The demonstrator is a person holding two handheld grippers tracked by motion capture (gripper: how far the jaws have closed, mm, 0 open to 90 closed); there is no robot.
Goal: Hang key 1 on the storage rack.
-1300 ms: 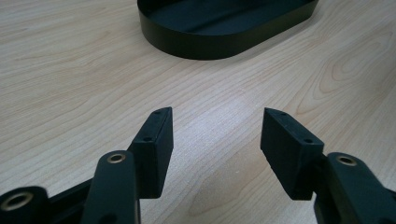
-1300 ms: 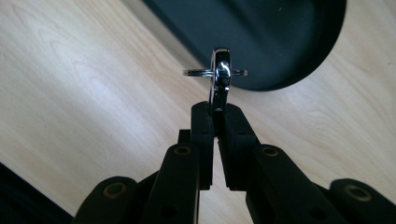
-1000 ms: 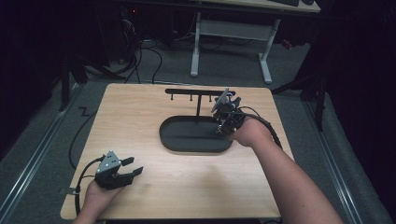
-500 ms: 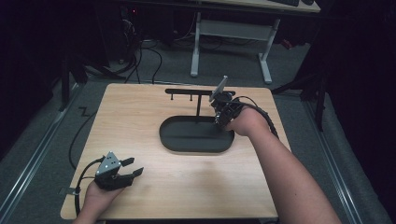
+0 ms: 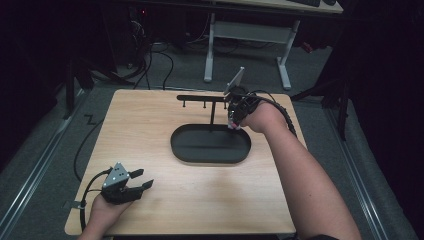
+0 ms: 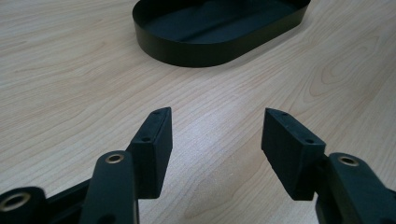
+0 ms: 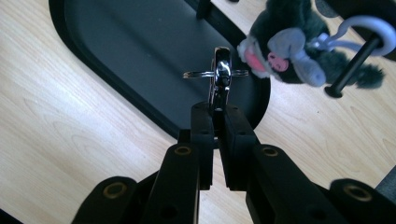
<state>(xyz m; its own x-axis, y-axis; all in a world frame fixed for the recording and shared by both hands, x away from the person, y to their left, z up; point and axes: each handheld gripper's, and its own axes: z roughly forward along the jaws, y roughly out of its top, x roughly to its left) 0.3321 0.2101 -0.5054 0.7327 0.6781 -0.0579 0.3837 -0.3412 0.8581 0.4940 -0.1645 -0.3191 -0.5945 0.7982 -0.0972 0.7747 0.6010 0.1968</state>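
- Two fingers of right gripper (image 7: pixel 218 114) clamp metal key-ring clasp (image 7: pixel 221 77); long axis runs straight out past fingertips, toward plush toy (image 7: pixel 285 56).
- Left gripper (image 6: pixel 216 140) fingers spread, empty.

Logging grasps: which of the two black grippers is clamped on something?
The right gripper: jaws shut on a silver metal clasp. The left gripper rests open.

The left gripper (image 5: pixel 142 179) lies low at the near left, held by the left hand (image 5: pixel 102 212), with its jaws spread wide and nothing between them. The right forearm (image 5: pixel 305 180) extends forward from the near right edge. The right hand (image 5: pixel 260 117) holds the right gripper (image 5: pixel 233 125) tilted downward, with its jaws pressed together on a thin metal piece
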